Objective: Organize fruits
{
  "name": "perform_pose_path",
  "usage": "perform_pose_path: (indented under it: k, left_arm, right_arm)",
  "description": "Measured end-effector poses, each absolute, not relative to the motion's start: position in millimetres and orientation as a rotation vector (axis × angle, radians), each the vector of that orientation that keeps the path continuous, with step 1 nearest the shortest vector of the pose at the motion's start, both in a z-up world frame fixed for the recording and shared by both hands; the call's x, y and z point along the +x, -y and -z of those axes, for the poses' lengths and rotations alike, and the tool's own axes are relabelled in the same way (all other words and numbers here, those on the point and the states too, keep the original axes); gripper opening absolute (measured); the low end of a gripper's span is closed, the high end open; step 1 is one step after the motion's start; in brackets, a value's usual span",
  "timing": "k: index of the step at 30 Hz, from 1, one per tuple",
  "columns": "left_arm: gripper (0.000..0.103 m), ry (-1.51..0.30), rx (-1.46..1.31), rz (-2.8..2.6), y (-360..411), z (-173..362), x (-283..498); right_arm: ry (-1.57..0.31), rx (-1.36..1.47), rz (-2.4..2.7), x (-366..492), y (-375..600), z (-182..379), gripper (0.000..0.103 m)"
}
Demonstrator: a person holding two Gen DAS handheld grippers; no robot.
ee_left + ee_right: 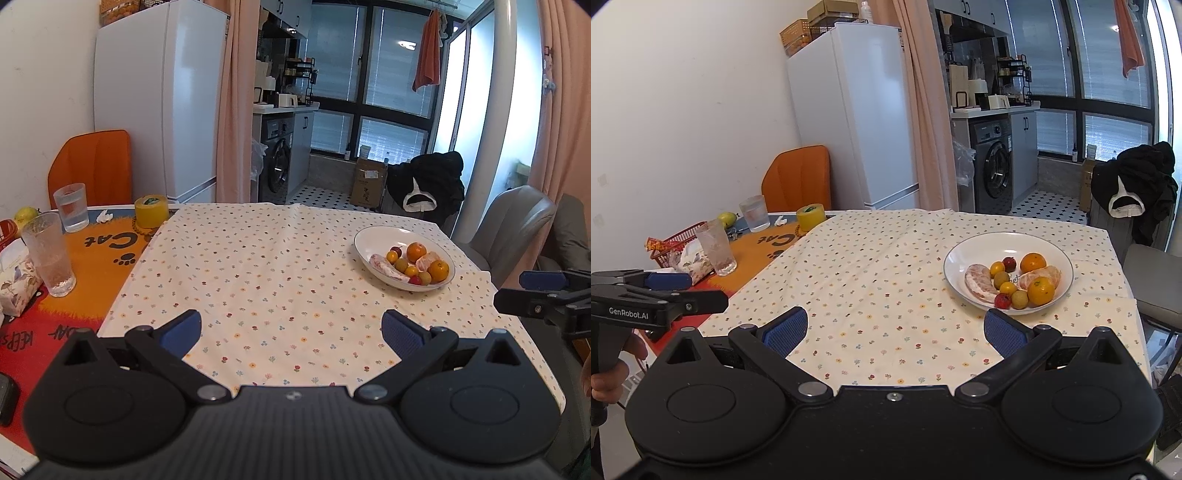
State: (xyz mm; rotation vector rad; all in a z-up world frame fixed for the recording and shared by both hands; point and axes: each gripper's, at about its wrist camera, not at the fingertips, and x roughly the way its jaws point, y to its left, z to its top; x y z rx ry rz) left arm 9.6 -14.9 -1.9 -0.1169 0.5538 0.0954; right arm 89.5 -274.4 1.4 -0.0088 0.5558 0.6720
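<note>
Kitchen backdrop, table draped in floral-print cloth (886,280). On it, toward the right: round glossy white bowl (1065,258) holding two whole oranges (1040,290), one peeled orange (1039,276), one pink pomelo wedge (977,282) and several small yellow and red fruits. Left gripper (291,330) and right gripper (895,330), both spread wide, empty, ribbed blue pads (785,330). Only in right view: red wire basket (670,245). Two frosted glasses (50,254) beside yellow tape roll (150,210).
</note>
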Motion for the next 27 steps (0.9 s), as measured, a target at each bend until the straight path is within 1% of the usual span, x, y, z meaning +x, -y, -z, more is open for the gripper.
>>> perform_pose_path:
  k: [27]
  left_arm:
    - [0.103, -0.558, -0.109, -0.087, 17.6, 4.2, 8.9]
  right_arm:
    - [-0.552, -0.022, -0.658, 91.0, 276.3, -1.8, 0.103]
